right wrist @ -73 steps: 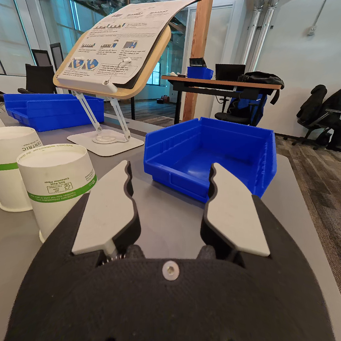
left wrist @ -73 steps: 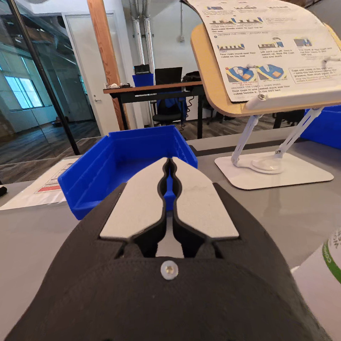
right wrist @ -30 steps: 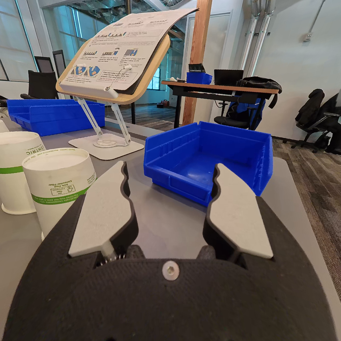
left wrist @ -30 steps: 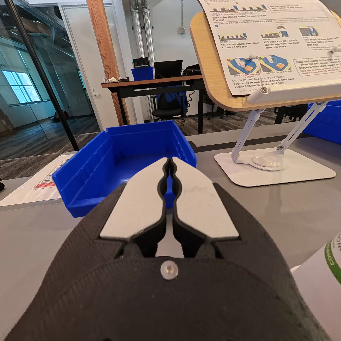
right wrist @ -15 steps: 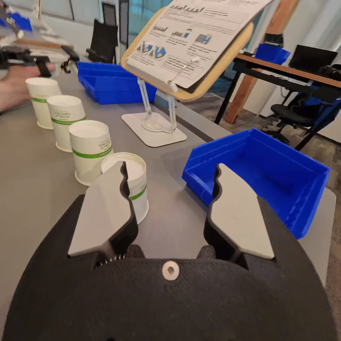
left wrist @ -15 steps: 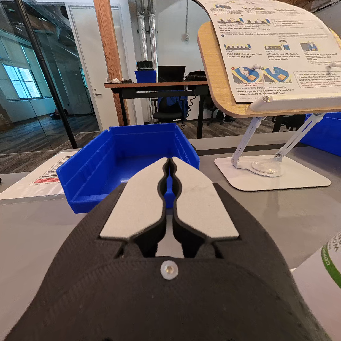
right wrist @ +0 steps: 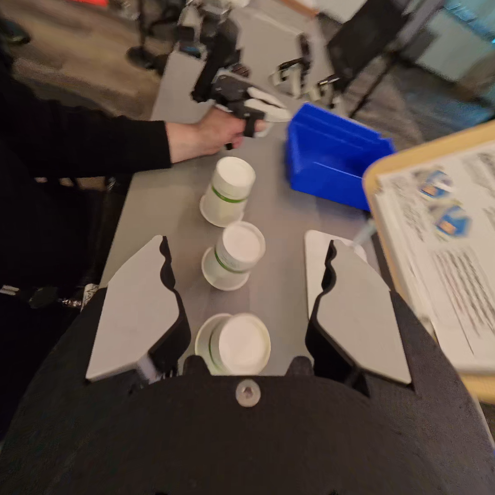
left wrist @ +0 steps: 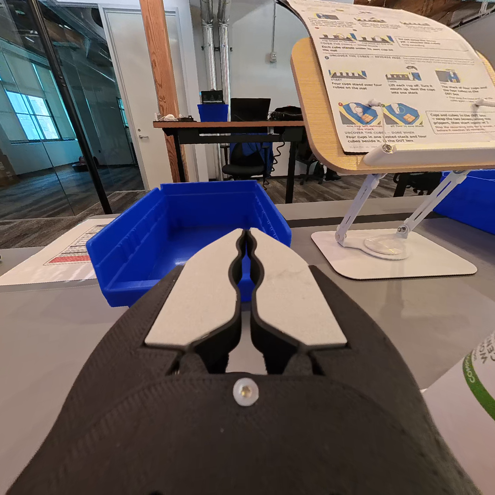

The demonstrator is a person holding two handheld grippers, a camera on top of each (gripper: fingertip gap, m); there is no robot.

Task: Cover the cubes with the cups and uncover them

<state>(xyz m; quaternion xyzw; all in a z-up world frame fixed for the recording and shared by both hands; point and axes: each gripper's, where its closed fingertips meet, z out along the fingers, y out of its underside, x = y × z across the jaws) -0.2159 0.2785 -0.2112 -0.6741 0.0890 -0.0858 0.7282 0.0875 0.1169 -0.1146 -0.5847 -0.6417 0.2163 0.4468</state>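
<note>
Three white paper cups with green bands stand mouth down in a row on the grey table: a near cup, a middle cup and a far cup. No cube shows. My right gripper is open and empty, held high above the row and looking down on it. My left gripper is shut and empty, low over the table, pointing at a blue bin. A cup sits at its right edge. The left gripper also shows in the right wrist view, held by a hand.
The blue bin stands beyond the far cup. A document stand holds a printed sheet, with its white base right of the bin and its wooden board close to my right gripper. A second blue bin is behind the stand.
My right gripper has risen and swung left, tilting down over the row of cups, still open. My left gripper has stayed shut and hardly moved.
</note>
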